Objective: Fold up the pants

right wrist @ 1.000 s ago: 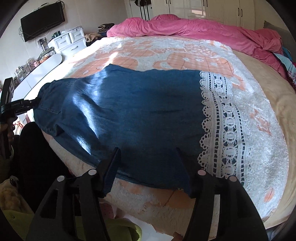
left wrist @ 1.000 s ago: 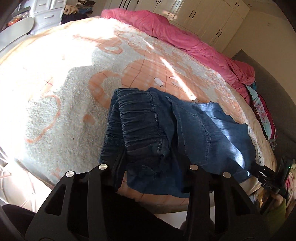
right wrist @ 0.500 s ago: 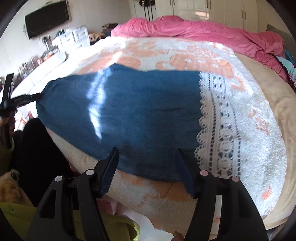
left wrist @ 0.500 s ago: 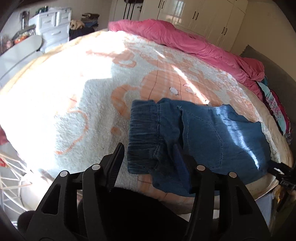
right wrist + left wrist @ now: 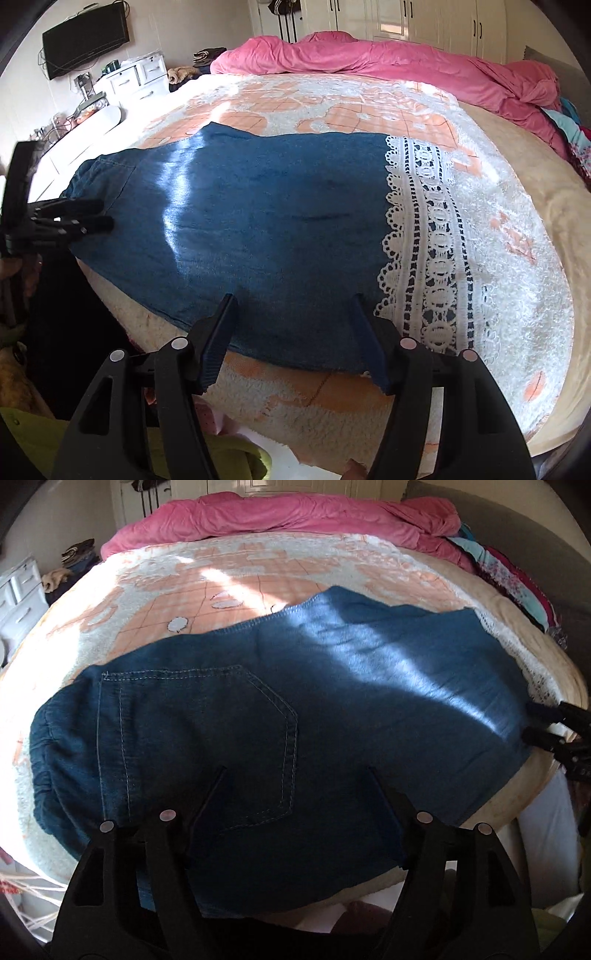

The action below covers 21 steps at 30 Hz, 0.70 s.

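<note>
Blue denim pants with a white lace hem (image 5: 332, 709) lie spread flat mid-frame, ready for folding; the left gripper (image 5: 295, 775) and the right gripper (image 5: 291, 299) hover low in frame, jaws opening wide, holding nothing

Your left gripper (image 5: 295, 775) tilts steeply downward, jaws opening. Your right gripper (image 5: 293, 301) angles down too, jaws widening.
</note>
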Motion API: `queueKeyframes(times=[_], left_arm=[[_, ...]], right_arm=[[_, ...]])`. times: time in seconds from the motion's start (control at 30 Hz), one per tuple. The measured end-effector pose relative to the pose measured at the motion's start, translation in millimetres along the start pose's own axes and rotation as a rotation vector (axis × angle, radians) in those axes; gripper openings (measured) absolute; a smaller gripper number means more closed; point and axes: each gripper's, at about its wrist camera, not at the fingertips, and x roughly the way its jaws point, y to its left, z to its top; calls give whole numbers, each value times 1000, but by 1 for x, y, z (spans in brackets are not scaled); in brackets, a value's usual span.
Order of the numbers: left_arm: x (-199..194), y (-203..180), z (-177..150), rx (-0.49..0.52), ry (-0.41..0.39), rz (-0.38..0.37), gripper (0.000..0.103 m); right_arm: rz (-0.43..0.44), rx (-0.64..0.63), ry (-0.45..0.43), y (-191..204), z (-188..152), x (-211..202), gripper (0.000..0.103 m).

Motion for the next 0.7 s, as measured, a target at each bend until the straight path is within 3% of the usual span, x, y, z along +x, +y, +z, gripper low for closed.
queueKeyframes(times=[0.17, 0.27, 0.5, 0.63, 0.7], left_arm=[[-20, 1, 12, 11, -47, -37, 69], [-25, -5, 36, 61, -74, -47, 74], [35, 2, 123, 58, 18, -125, 71], [66, 10, 146, 25, 75, -198, 70], [83, 13, 150, 9, 111, -257, 67]], right_arm=[[62, 47, -67, -4, 12, -14, 64], [39, 31, -122, -4, 27, -18, 64], [31, 1, -87, -1, 51, 5, 64], [19, 17, -2, -10, 44, 24, 64], [36, 26, -22, -13, 39, 24, 65]])
